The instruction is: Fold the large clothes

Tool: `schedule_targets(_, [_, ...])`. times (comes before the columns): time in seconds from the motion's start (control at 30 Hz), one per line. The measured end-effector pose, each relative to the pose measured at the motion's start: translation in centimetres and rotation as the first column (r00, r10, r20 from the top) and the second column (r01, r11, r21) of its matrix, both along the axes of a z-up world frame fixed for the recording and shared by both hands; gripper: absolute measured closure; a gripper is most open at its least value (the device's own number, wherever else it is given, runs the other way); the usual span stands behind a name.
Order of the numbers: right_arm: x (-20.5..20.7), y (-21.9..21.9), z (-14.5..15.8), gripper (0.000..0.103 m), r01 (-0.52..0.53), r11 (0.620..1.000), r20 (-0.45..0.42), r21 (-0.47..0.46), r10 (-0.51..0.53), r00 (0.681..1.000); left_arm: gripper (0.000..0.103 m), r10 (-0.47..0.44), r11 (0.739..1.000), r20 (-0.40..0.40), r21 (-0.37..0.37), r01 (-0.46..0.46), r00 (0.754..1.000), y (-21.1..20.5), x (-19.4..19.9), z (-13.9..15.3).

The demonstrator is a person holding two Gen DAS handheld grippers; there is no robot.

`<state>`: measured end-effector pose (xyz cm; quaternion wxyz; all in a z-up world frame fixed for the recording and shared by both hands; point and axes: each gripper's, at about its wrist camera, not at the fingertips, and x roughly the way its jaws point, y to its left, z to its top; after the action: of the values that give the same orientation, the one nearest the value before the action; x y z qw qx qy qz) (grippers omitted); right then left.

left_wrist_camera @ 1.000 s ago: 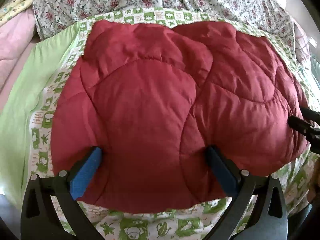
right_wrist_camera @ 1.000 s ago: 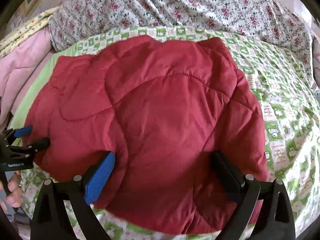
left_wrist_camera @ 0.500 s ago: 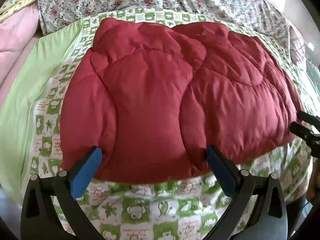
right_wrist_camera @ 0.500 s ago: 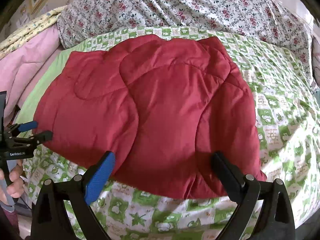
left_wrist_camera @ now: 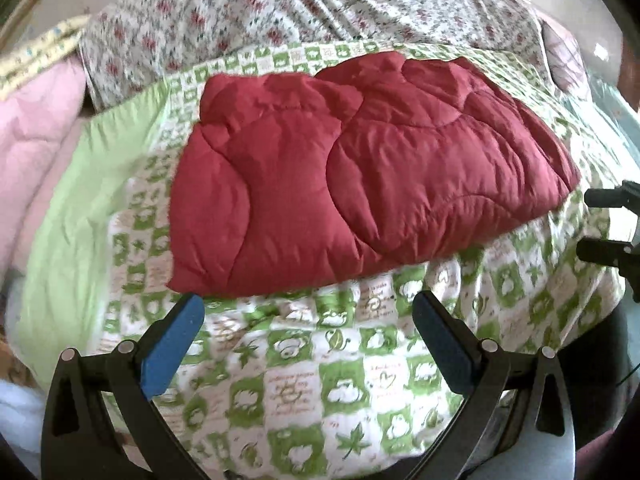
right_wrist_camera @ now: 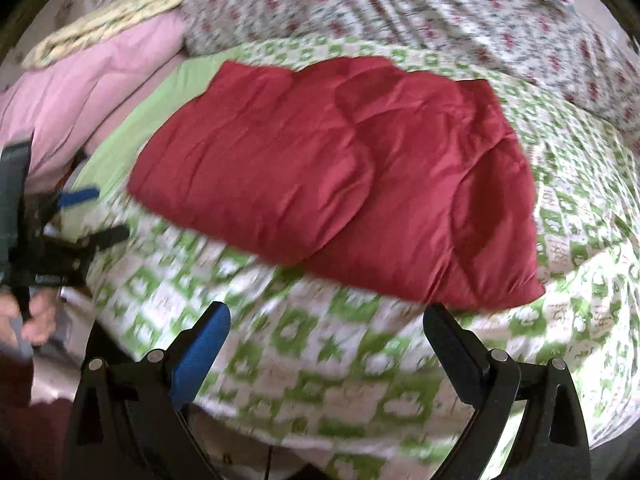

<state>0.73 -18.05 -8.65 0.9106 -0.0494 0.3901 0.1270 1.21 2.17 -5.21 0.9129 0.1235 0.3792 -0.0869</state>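
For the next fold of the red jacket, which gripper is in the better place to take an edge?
Probably the right gripper. Its open jaws sit just in front of the red jacket's near corner. The left gripper is also open, but slightly more green patterned sheet shows between it and the jacket's edge. The difference is small.

1. Bed (left_wrist_camera: 344,392) fills both views, covered by a green-and-white checked sheet (right_wrist_camera: 320,360) with cartoon prints.
2. Plain light-green border strip (left_wrist_camera: 76,216) along the sheet's left edge.
3. Floral quilt (right_wrist_camera: 400,8), white with red flowers, bunched at the far end.
4. Pink quilt (right_wrist_camera: 100,80) at far left, yellow patterned fabric (right_wrist_camera: 108,20) above it.
5. Soft daylight; both frames motion-blurred.
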Motion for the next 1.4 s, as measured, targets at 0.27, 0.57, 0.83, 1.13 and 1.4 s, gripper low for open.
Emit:
schedule_targets(0.27, [-3.0, 2.6, 3.3, 0.002, -0.07, 0.994, 0.06, -0.089, 0.076, 0.995, 0.0, 0.024, 1.0, 0.054, -0.01, -0.023, 0.998, -0.4, -0.9, 4.1])
schedule_targets(0.57, [-0.2, 2.3, 4.0, 0.002, 0.034, 0.999, 0.072, -0.039, -0.031, 0.997, 0.0, 0.088, 0.996, 0.027, -0.033, -0.087, 0.996, -1.5, 1.1, 3.5])
schedule_targets(0.83, [2.0, 1.2, 4.1, 0.002, 0.095, 0.995, 0.053, 0.032, -0.097, 0.994, 0.0, 0.115, 0.992, -0.009, -0.055, -0.115, 0.993, -1.5, 2.7, 3.4])
schedule_targets(1.13, [4.0, 1.9, 3.6, 0.002, 0.098, 0.995, 0.033, -0.005, -0.098, 0.995, 0.0, 0.111, 0.993, -0.036, -0.039, -0.112, 0.993, -1.8, 4.2, 3.1])
schedule_targets(1.4, [5.5, 2.2, 2.5, 0.002, 0.089, 0.996, -0.006, -0.02, -0.089, 0.996, 0.0, 0.109, 0.994, -0.055, -0.024, -0.111, 0.992, -2.1, 5.4, 2.4])
